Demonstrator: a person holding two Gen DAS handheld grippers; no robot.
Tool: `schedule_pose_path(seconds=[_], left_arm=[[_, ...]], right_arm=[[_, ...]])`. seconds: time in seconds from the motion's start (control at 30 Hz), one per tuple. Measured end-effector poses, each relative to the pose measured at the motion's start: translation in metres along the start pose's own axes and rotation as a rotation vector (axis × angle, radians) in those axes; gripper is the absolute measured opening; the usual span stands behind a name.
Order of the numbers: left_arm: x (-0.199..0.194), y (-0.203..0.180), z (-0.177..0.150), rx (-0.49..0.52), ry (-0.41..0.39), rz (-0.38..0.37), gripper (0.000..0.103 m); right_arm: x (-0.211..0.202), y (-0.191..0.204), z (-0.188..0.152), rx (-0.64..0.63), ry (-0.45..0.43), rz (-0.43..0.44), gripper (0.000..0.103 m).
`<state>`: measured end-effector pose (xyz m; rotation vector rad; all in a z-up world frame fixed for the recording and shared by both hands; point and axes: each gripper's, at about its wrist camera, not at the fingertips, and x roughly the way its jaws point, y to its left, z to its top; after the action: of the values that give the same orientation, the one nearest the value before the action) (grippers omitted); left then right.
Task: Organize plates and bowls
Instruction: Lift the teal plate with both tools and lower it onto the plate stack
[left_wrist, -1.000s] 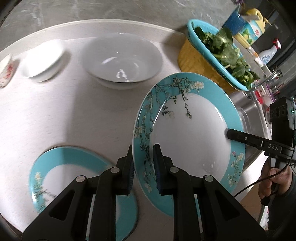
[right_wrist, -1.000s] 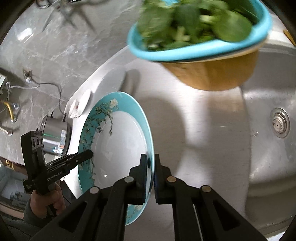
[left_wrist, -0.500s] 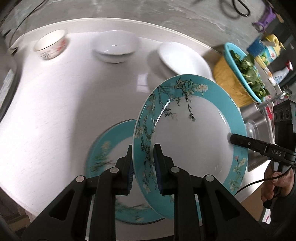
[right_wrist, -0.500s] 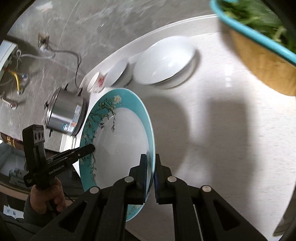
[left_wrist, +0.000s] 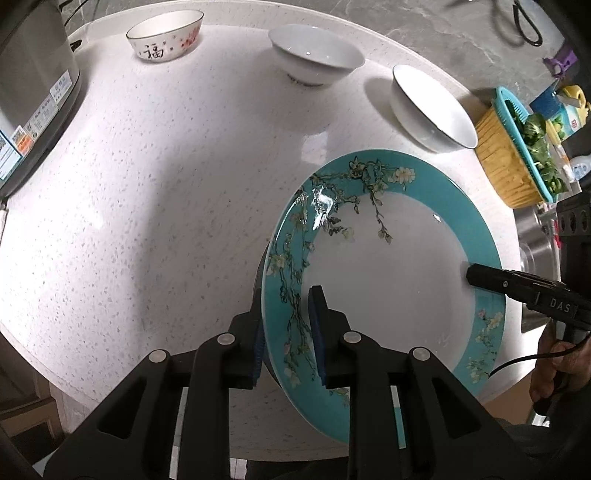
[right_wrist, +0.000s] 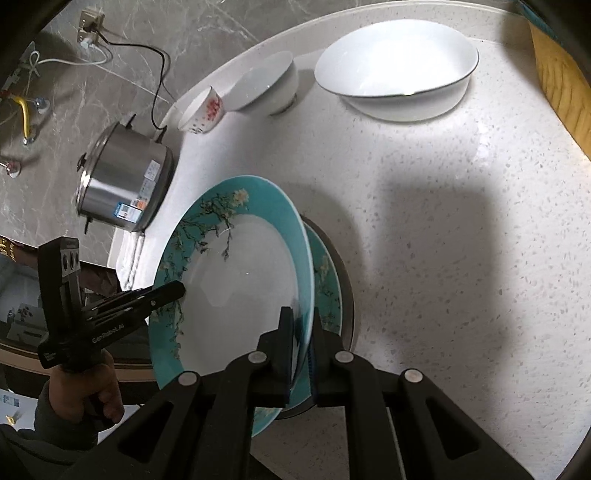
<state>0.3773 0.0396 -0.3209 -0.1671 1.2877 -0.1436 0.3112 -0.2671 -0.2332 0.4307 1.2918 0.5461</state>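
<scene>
Here, teal plate (left_wrist: 388, 280) above countertop (left_wrist: 166, 184)

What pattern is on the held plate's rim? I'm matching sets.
Turquoise with blossoming branches, on the plate; clearest in the left wrist view.

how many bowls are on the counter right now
3, in a row along the counter's far edge: a small red-flowered bowl nearest the steel cooker, a plain white bowl in the middle, a wide white bowl nearest the vegetable basket.

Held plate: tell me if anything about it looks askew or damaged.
The plate is tilted steeply, gripped at opposite rims by the left gripper and right gripper, above a second plate. No chips or cracks show.
</scene>
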Motion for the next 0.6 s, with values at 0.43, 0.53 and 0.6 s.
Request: schedule_pose_path(seconds=[0.43, 0.53, 0.6], left_arm=[[0.025, -0.006, -0.009, 0.023, 0.018, 0.058, 0.020], [0.025, -0.008, -0.010, 0.036, 0.011, 0.074, 0.020], [0.024, -0.009, -0.009, 0.045, 0.008, 0.079, 0.020]], right_arm=[[0.012, 0.016, -0.004, -0.137, -0.020, -0.155, 0.012], [0.014, 0.020, -0.003, -0.163, -0.026, -0.183, 0.013], [0.016, 0.022, -0.003, -0.183, -0.028, -0.204, 0.014]])
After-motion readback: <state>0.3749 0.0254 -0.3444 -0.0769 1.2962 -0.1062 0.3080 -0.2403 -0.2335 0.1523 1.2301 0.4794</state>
